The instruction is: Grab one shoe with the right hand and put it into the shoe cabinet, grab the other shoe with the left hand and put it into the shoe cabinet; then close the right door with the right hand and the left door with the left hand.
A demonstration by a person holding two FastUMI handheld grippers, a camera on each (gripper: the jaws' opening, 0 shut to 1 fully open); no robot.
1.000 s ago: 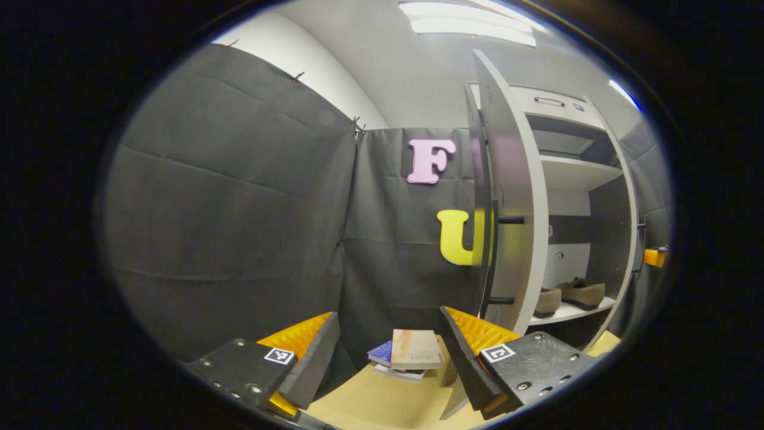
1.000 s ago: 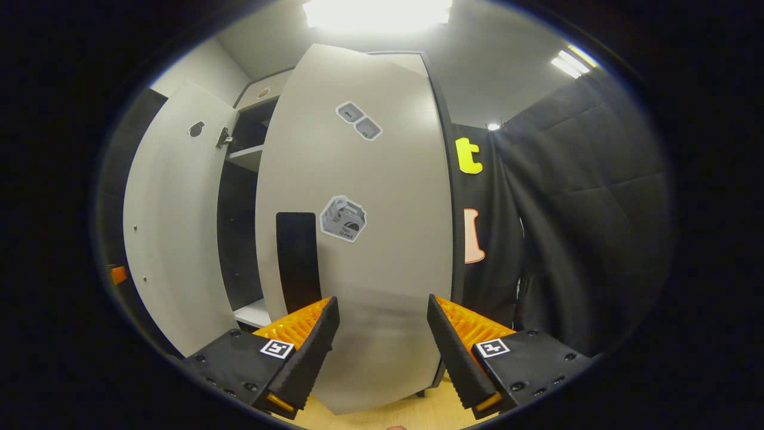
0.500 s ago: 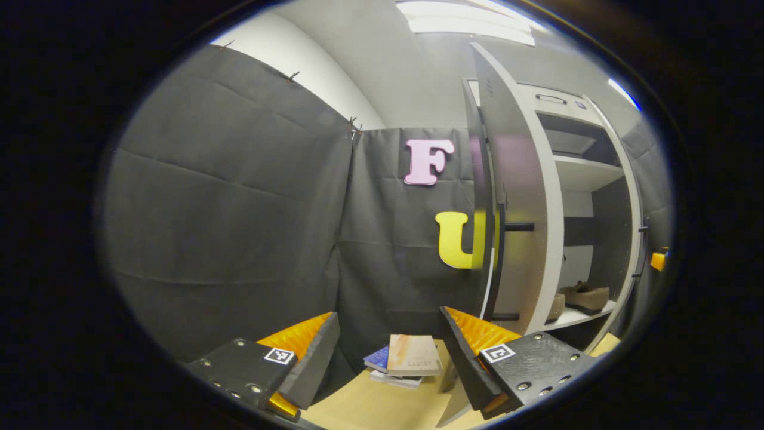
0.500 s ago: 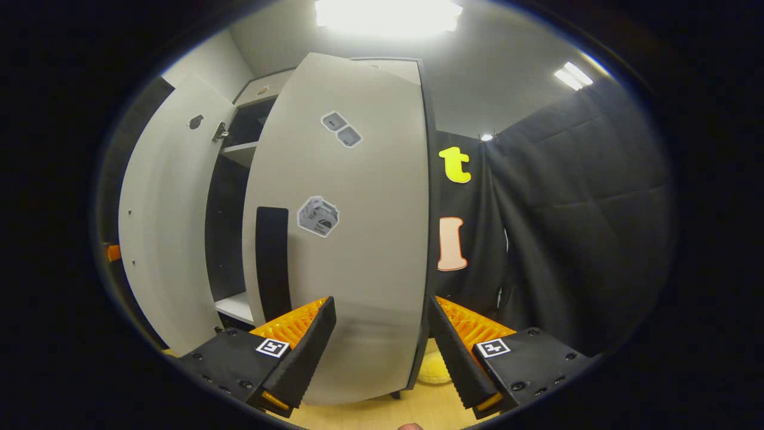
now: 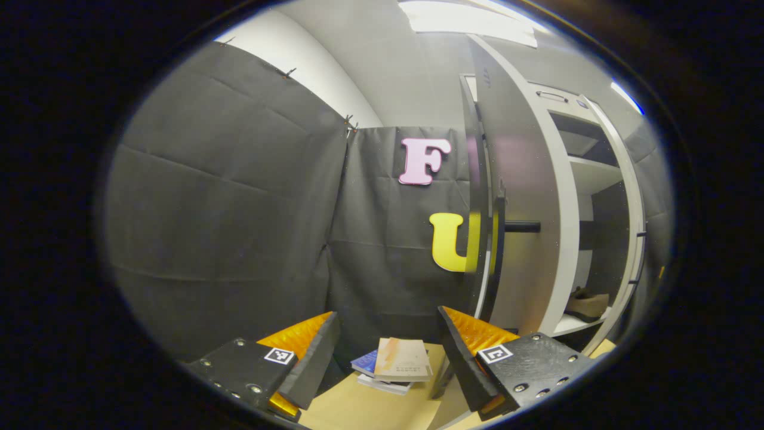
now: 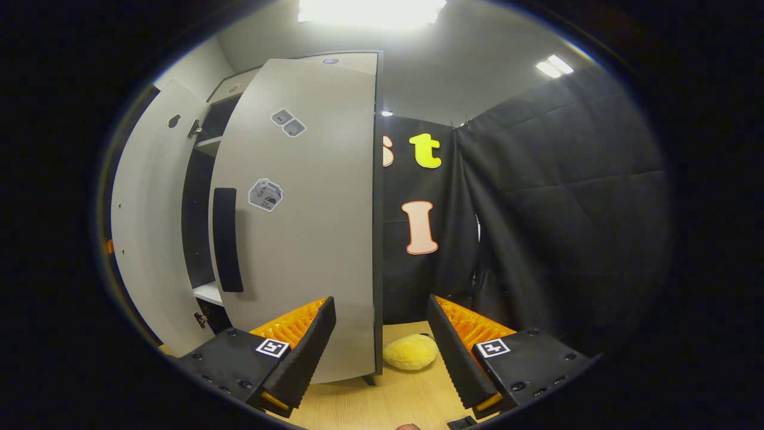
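Black cloth walls enclose the booth on both sides of the shoe cabinet (image 5: 597, 179), which stands on a pale wooden floor (image 6: 412, 397).

Left gripper view: the left gripper (image 5: 388, 352) hangs with its fingers spread and nothing between them. The left door (image 5: 513, 197) stands edge-on to the camera, its black bar handle (image 5: 520, 227) projecting from the face. Over the last second this door has swung further across the opening. Two shoes were visible on the lower shelf (image 5: 570, 325) a second ago; now one brown shoe (image 5: 588, 300) shows in the narrowed gap, and the second cannot be confirmed behind the door. A small stack of books (image 5: 397, 365) lies on the floor beyond the fingertips.

Right gripper view: the right gripper (image 6: 382, 343) is likewise spread and empty, with the lower corner of the right door (image 6: 310, 209) just ahead of its left finger. Contact cannot be confirmed. That door has turned toward the cabinet during the last second, exposing more cloth wall and a yellow soft object (image 6: 410, 352) on the floor beside it. A dark gap remains between the two doors, with the shelf edge visible in it.

Assessment: shoe placement appears complete and the closing stage is under way. Neither door is shut yet. Both appear to need a further push to seat flush.
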